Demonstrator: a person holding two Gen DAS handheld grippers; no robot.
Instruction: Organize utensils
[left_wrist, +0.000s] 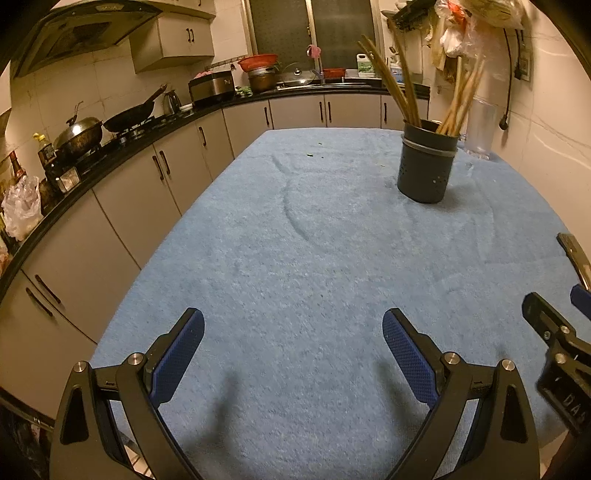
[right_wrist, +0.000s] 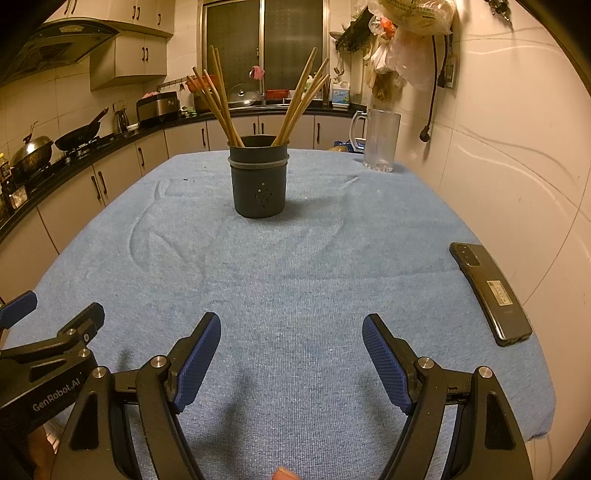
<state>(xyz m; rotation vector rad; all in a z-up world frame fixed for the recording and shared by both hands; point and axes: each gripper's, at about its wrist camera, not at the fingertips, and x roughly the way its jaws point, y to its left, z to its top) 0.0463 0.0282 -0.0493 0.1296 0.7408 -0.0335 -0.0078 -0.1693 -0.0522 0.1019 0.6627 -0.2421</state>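
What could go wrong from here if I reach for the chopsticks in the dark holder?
1. The wooden chopsticks splay out in two leaning bunches from the dark grey perforated holder; pulling one sideways may tip it.
2. The clear plastic pitcher stands behind and to the right, within a sweep's path.
3. The black phone lies near the blue cloth's right edge, beside the open right gripper.

In front of me a dark grey holder (right_wrist: 259, 181) stands upright on the blue cloth, ringed by a paler band near its rim and pierced with small holes. Wooden chopsticks (right_wrist: 221, 99) stand in it, fanned in two bunches leaning left and right.
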